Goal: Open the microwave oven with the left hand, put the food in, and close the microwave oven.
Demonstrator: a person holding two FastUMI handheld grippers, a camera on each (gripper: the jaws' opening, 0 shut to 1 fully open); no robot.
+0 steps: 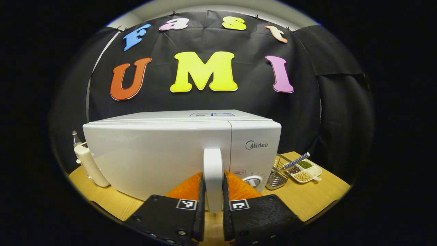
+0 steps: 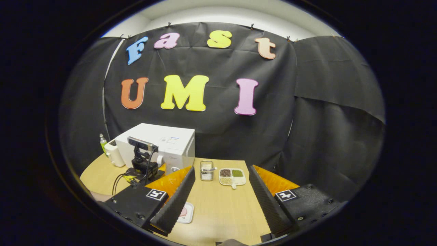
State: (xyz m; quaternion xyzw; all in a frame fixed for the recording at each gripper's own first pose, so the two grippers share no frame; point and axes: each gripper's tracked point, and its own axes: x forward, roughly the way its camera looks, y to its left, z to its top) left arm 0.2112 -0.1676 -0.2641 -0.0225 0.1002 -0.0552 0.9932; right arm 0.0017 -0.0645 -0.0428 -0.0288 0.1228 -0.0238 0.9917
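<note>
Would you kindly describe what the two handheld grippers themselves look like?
Each gripper, left and right, has two wedge-shaped fingers on bolted blocks bearing small square black-and-white markers, with orange panels behind. The right gripper's fingers have ribbed inner faces. In the right gripper view, the left gripper carries a bar-shaped camera and cables.

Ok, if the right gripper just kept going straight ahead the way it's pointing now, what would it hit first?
Probably the divided snack dish: it lies on the table almost dead ahead between the open right gripper fingers, with the wire basket just beside it. Depth is hard to judge here.
</note>
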